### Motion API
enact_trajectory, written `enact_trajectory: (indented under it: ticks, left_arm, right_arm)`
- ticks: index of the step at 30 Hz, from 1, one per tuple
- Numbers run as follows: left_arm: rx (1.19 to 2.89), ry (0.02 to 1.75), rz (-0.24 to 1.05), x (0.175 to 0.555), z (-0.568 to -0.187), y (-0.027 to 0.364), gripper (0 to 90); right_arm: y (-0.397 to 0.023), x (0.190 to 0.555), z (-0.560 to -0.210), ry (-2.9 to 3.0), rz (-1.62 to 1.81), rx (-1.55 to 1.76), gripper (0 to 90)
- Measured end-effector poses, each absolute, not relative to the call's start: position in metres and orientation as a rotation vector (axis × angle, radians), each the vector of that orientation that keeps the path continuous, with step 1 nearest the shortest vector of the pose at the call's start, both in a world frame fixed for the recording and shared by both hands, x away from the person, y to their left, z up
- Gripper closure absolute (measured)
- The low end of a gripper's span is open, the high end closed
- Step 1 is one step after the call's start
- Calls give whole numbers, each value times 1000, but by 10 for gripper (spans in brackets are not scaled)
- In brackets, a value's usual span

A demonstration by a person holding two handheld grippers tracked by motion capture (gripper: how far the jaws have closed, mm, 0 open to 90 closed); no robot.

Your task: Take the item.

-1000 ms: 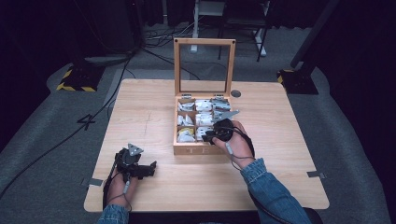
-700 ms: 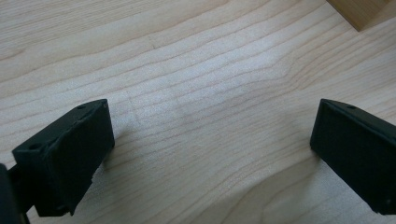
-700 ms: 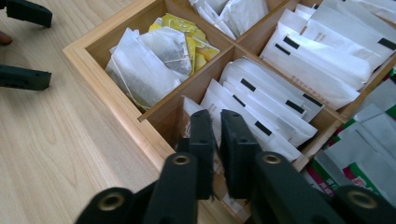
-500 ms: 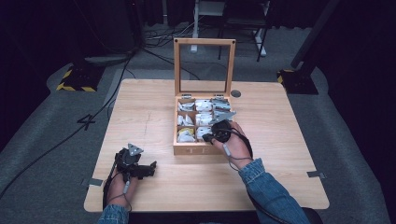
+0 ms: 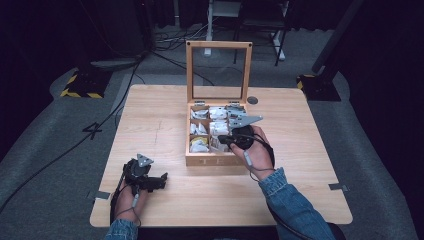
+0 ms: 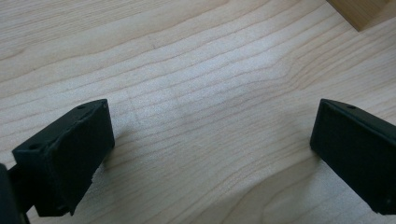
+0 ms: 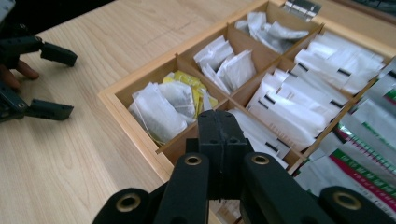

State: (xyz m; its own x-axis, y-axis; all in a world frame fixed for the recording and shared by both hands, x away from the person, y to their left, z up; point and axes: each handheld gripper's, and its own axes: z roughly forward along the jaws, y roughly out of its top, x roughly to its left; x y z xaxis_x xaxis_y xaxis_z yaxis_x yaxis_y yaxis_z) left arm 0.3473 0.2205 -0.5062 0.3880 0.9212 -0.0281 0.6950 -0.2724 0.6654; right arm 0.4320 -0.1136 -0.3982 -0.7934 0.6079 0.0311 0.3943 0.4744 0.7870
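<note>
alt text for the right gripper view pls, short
The right gripper, jaws pressed together, hangs over the near edge of an open wooden box whose compartments hold white tea bags and packets. Farther left, the left gripper rests open on the wooden table.

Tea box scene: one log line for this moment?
tea box: lid up, packets inside | right gripper: shut, empty, over near compartments | left gripper: open, empty, low over table, left of box
</note>
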Motion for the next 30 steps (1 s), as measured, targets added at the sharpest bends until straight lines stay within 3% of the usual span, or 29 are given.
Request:
enact_trajectory:
  ticks: [30]
  left_arm:
    - [2053,1381,493,347,-506,220,0]
  right_arm:
    - [-170,401,-355,2267,1456,870,900]
